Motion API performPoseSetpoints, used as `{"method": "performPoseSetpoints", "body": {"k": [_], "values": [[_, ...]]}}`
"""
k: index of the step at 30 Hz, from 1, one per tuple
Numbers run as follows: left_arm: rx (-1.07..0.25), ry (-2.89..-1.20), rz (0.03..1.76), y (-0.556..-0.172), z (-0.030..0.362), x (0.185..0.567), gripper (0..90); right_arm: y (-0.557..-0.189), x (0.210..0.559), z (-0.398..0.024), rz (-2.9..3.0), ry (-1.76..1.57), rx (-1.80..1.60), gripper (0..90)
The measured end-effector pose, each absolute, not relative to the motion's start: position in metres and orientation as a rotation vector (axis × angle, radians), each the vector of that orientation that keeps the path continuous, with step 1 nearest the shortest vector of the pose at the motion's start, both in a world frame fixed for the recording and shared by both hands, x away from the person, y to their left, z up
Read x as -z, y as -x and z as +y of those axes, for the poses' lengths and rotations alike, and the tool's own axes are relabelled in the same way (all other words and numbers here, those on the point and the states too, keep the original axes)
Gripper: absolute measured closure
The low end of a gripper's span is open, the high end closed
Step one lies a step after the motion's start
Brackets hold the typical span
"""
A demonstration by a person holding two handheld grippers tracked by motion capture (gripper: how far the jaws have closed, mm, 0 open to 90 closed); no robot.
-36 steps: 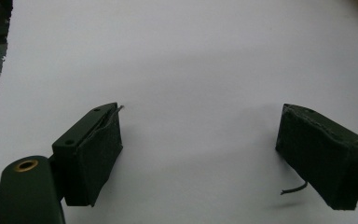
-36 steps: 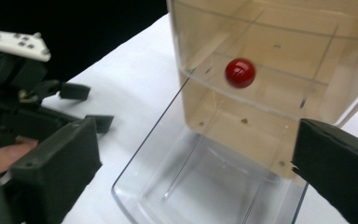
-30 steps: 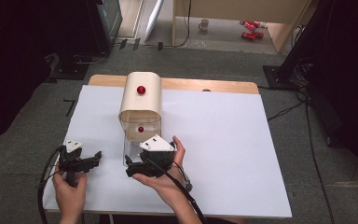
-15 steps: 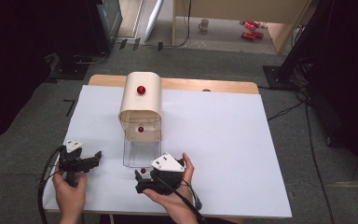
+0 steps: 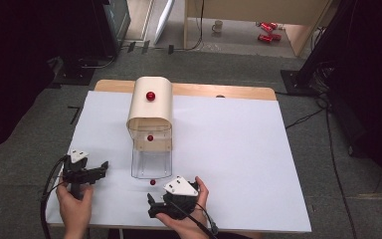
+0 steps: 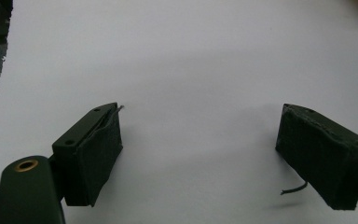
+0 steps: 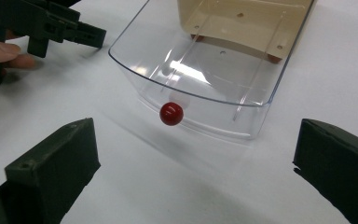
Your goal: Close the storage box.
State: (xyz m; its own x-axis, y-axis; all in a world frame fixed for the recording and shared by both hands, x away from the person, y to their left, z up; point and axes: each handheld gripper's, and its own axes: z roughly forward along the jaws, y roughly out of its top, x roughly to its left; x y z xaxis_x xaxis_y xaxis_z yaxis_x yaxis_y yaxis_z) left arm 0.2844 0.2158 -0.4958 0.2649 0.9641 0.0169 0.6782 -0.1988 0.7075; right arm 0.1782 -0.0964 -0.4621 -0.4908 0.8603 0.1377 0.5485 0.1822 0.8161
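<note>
My right gripper (image 5: 151, 206) sits nearest me at the table's front edge, its jaws spread wide with nothing between them; in the right gripper view (image 7: 196, 163) only bare white tabletop lies in the gap. My left gripper (image 5: 102, 168) is off to the left, also near the front edge, jaws wide apart and holding nothing, with plain white surface between them in the left gripper view (image 6: 200, 149).

Just beyond my right gripper is the clear drawer (image 5: 151, 162), pulled out toward me from the cream cabinet (image 5: 150, 112). Its long axis runs straight away from me, front to back of the table (image 5: 238, 149), and its closed front end points at me. It is a see-through plastic tray with rounded corners and an open top; I can tell of nothing lying in it. A small glossy red knob (image 7: 171, 113) sticks out from the middle of its front wall.

Farther back, the cabinet has a rounded top and stands near the table's rear edge, with a second red knob (image 5: 150, 138) on its front above the drawer and a third (image 5: 150, 95) on top.
</note>
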Motion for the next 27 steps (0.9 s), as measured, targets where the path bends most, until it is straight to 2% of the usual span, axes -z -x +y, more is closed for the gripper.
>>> {"method": "performPoseSetpoints", "body": {"k": [6, 9, 14, 16, 17, 18, 19, 27], "values": [[-0.633, -1.955, 1.48, -0.284, 0.216, 0.496, 14.1, -0.178, 0.471, -0.091, 2.128, -1.331, -1.214, 2.3], [-0.633, -1.955, 1.48, -0.284, 0.216, 0.496, 14.1, -0.179, 0.476, -0.09, 2.114, -1.348, -1.22, 7.1], [-0.633, -1.955, 1.48, -0.284, 0.216, 0.496, 14.1, -0.18, 0.482, -0.084, 2.116, -1.35, -1.218, 16.7], [-0.633, -1.955, 1.48, -0.284, 0.216, 0.496, 14.1, -0.181, 0.484, -0.082, 2.116, -1.355, -1.22, 22.3], [-0.633, -1.955, 1.48, -0.284, 0.216, 0.496, 14.1, -0.182, 0.486, -0.08, 2.115, -1.354, -1.224, 27.9], [-0.633, -1.955, 1.48, -0.284, 0.216, 0.496, 14.1, -0.182, 0.486, -0.08, 2.115, -1.354, -1.224, 27.9], [-0.633, -1.956, 1.48, -0.284, 0.216, 0.496, 14.1, -0.182, 0.487, -0.077, 2.112, -1.355, -1.214, 34.3], [-0.633, -1.955, 1.48, -0.284, 0.216, 0.496, 14.1, -0.186, 0.492, -0.075, 2.096, -1.37, -1.211, 48.0]]}}
